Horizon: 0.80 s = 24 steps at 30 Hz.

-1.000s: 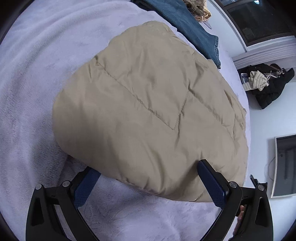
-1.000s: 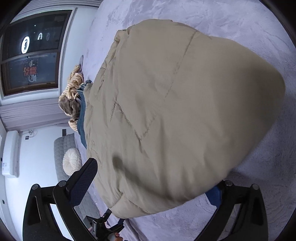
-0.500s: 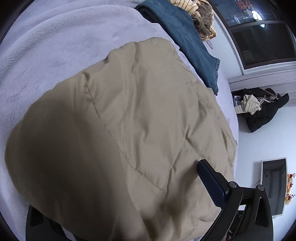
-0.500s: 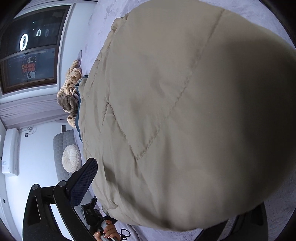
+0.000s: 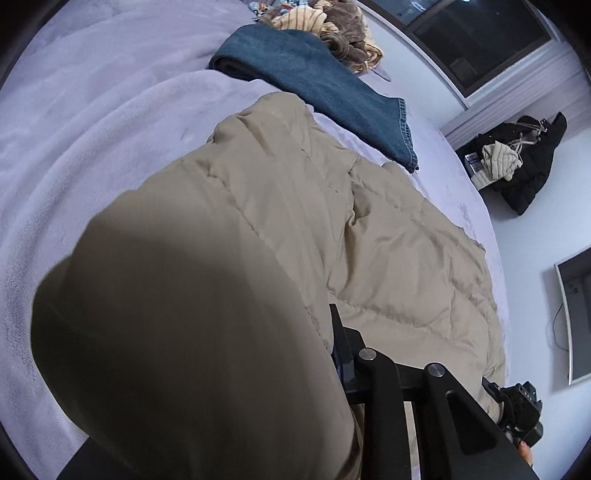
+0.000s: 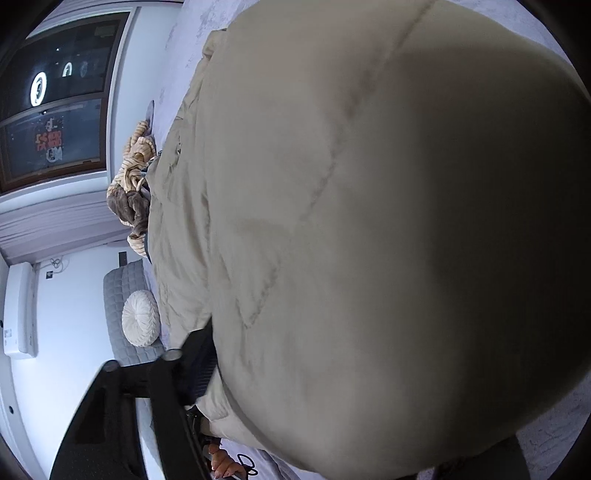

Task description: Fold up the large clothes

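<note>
From our left wrist camera, we see a puffy beige quilted jacket (image 5: 369, 236) spread over a pale lavender fleece bed cover (image 5: 92, 129), with its near edge lifted so close to the lens that a large shadowed fold fills the lower left of the view. Our left gripper (image 5: 332, 354) shows only one black finger (image 5: 341, 347), pressed against that raised fold; the other finger is hidden under the cloth, so we judge it clamped on the jacket's edge, held high so the near part can be carried over the far part. Beyond the jacket, far and slightly right, lies a folded pair of dark blue denim jeans (image 5: 325, 81), and past that a striped tan and brown plush garment (image 5: 332, 22), both apart from the fold area, likely set aside. At far right, off the bed, a black coat (image 5: 532, 162) is heaped on the floor. From our right wrist camera, the same jacket (image 6: 332, 221) bulges across nearly the whole view, very near the lens. Our right gripper (image 6: 210, 365) again shows one black finger (image 6: 195, 354) against the cloth at lower left, the other buried, so it too seems to grip the lifted edge. To the left we see a round white pleated cushion (image 6: 140, 323) on a grey quilted seat (image 6: 122, 291).
</note>
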{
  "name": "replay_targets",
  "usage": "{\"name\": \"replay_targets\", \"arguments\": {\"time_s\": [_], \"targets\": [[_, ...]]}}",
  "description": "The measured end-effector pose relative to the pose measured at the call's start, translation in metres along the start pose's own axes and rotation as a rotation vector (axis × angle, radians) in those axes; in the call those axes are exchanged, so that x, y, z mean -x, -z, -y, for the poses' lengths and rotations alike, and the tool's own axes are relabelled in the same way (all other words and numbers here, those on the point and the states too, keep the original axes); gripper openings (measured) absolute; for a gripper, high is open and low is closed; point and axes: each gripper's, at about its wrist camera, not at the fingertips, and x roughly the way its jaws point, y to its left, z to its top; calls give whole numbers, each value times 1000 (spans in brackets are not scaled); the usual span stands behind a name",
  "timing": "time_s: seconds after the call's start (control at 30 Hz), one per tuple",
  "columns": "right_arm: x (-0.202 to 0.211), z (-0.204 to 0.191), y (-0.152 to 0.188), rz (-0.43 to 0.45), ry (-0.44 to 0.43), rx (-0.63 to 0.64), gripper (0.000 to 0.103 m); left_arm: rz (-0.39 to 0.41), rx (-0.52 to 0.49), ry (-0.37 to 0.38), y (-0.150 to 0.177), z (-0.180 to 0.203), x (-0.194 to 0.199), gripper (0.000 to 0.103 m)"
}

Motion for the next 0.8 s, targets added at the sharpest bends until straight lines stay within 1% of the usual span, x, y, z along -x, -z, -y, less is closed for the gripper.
{"name": "replay_targets", "arguments": {"time_s": [0.03, 0.1, 0.13, 0.2, 0.3, 0.5, 0.6, 0.7, 0.8], "targets": [[2, -3, 1, 8, 3, 13, 37, 6, -20, -7, 0, 3, 3, 27], [7, -11, 4, 19, 8, 45, 30, 21, -61, -17, -1, 10, 11, 25], [10, -16, 6, 25, 5, 61, 27, 27, -82, -16, -2, 13, 16, 25], [17, -21, 11, 38, -1, 80, 25, 38, -117, -8, -1, 18, 27, 24], [27, -29, 23, 62, -2, 102, 23, 42, -160, 17, 3, 16, 48, 24], [44, -30, 52, 85, 24, 123, 23, 15, -233, 55, 17, 14, 75, 24], [52, -27, 64, 77, 44, 124, 23, 1, -235, 61, 35, 7, 90, 24], [61, -23, 77, 50, 77, 134, 23, 2, -226, 68, 57, 1, 107, 24], [70, -16, 84, 20, 97, 148, 23, -6, -218, 54, 86, -3, 126, 24]]}}
